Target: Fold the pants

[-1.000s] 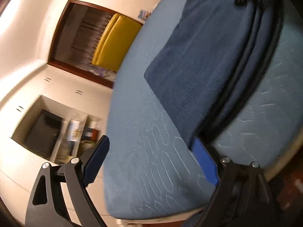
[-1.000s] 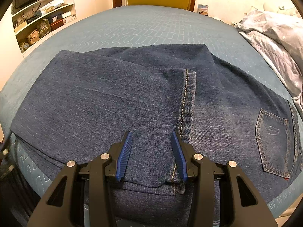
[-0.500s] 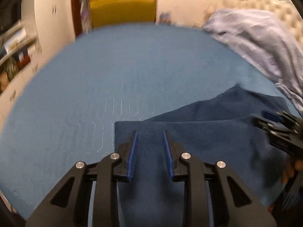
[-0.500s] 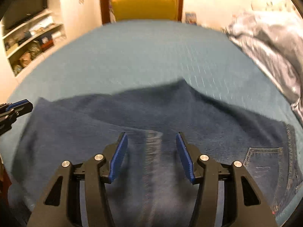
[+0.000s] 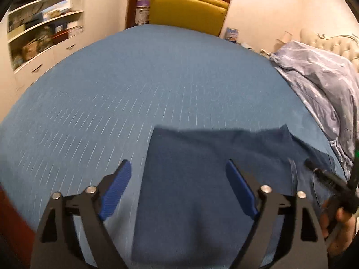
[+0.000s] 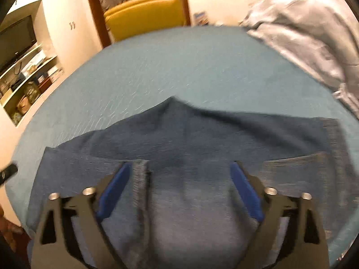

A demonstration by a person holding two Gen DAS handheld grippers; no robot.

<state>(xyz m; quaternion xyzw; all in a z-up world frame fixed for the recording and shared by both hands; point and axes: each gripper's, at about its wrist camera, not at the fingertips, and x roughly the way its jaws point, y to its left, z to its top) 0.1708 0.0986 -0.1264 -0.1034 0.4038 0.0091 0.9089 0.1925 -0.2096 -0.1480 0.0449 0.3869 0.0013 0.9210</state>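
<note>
Left tool [image 5: 177,179] spread, right tool [image 6: 178,179] spread; folded pants [image 6: 190,139] below both, ungripped.

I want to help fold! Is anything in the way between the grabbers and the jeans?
No, nothing visible. The jeans lie right under both open grippers, left gripper and right gripper, on the blue bedspread. The crumpled blanket sits off to the side.

Bed [image 5: 157,85] (blue) bears jeans [image 5: 202,179], duvet [image 5: 318,76].

Pants [image 5: 202,179] spread on bed [image 5: 157,85], under and ahead of both finger pairs; hem [image 6: 141,179] beside right gripper's [image 6: 179,190] left finger; blanket [image 5: 318,78] seemingly far right.
</note>
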